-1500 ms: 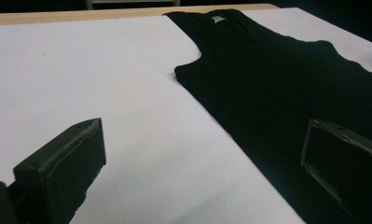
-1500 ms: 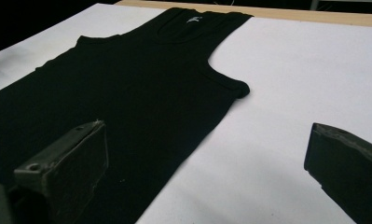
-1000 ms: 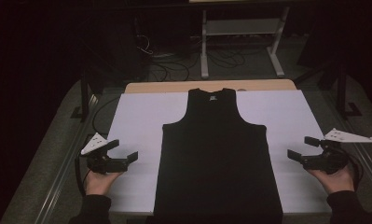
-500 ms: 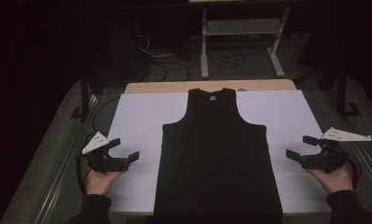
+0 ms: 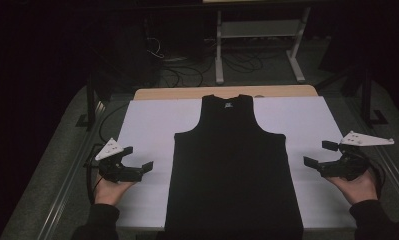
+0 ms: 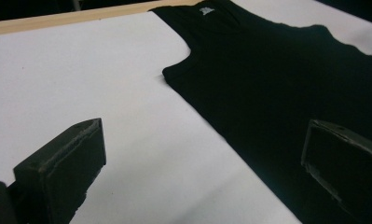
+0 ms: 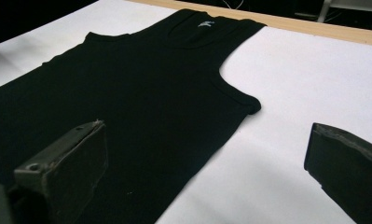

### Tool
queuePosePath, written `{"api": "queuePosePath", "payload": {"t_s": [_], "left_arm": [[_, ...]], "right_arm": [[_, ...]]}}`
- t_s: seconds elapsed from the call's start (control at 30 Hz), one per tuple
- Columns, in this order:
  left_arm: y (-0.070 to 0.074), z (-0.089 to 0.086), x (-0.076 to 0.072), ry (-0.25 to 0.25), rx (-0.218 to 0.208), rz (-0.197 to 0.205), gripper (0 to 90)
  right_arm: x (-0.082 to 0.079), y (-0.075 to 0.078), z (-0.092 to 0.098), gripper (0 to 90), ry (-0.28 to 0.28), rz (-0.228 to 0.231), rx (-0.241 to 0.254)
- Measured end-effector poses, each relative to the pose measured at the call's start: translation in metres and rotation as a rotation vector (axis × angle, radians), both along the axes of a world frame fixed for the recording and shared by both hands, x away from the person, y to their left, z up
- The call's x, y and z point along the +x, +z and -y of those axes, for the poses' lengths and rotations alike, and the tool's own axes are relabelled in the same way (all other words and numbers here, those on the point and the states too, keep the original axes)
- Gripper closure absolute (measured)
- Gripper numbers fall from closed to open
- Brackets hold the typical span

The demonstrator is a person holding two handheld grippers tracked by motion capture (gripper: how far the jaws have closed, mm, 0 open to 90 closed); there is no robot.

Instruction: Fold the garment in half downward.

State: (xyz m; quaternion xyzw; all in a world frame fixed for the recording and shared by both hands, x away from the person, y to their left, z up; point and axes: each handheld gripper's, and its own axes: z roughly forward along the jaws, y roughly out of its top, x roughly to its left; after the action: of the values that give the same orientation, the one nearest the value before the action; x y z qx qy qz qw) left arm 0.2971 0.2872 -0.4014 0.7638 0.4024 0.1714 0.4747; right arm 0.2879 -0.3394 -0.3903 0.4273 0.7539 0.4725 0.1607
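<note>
Left hand-held gripper, right hand-held gripper gaping, flanking tank top.

Count from my station: one black tank top, lying on one white sheet, over one table. Two grippers in my hands: left gripper, right gripper, two jaws each, spread apart. One grey frame stand on the floor behind.

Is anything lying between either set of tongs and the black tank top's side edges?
Nothing visible. Bare white table cover lies between the left tongs and the black tank top, and likewise between the right tongs and its other edge. Both tongs are open, and neither touches the fabric.
</note>
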Motion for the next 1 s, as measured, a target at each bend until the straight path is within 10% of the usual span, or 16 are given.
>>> {"api": "queuePosePath", "payload": {"t_s": [1.0], "left_arm": [[0.030, 0.024, 0.040, -0.104, 0.102, -0.045, 0.0]], "right_arm": [[0.039, 0.029, -0.004, 0.0, 0.040, -0.046, -0.065]]}}
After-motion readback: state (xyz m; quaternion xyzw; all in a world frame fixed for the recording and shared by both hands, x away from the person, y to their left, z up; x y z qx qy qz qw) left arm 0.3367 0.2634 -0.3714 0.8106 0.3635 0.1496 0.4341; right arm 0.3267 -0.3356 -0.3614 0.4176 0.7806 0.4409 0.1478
